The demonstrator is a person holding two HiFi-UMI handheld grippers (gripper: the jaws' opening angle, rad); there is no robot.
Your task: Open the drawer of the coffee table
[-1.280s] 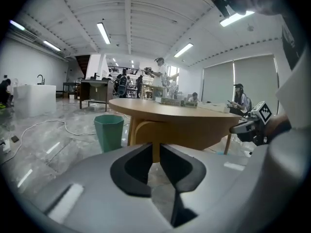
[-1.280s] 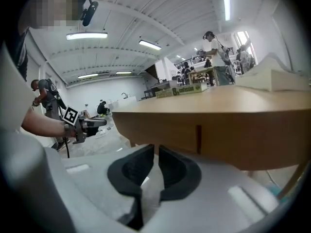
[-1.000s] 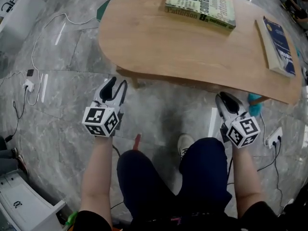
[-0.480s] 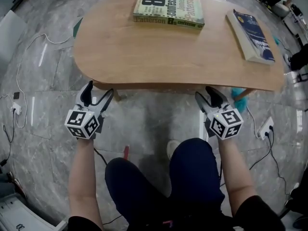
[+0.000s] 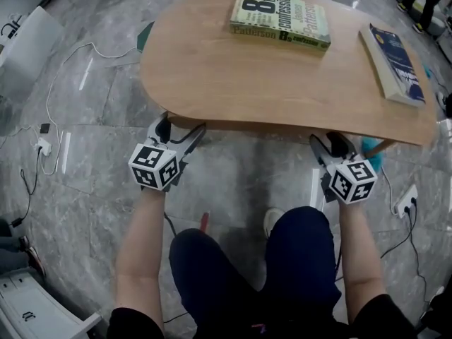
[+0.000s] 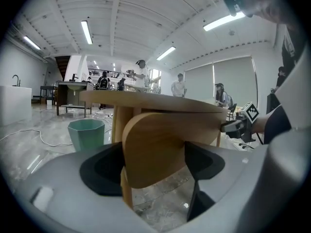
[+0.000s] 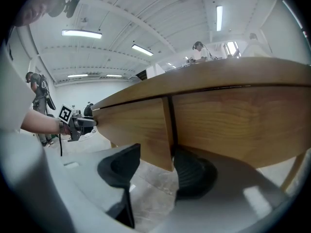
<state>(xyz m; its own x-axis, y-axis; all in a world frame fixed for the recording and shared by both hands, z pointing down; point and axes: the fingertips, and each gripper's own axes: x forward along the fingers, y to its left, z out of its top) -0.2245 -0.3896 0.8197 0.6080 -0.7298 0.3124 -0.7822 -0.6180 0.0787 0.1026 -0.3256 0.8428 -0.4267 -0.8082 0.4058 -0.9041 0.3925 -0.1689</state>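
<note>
Beneath the tabletop (image 5: 282,69), the drawer front (image 6: 160,149), laid left-to-right and facing the person, is straddled unclamped by the left gripper (image 5: 180,130) and right gripper (image 5: 329,144), jaws just opened.

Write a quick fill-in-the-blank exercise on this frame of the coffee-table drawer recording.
The oval wooden coffee table carries ___ books.
In the head view, the dark blue book lies at the table's ___ end.
The left claw stands ___, with the rounded wooden panel under the tabletop between its jaws.
Missing: two; right; open.
Both claws have just been opening; the right claw straddles a wooden panel edge too.
</note>
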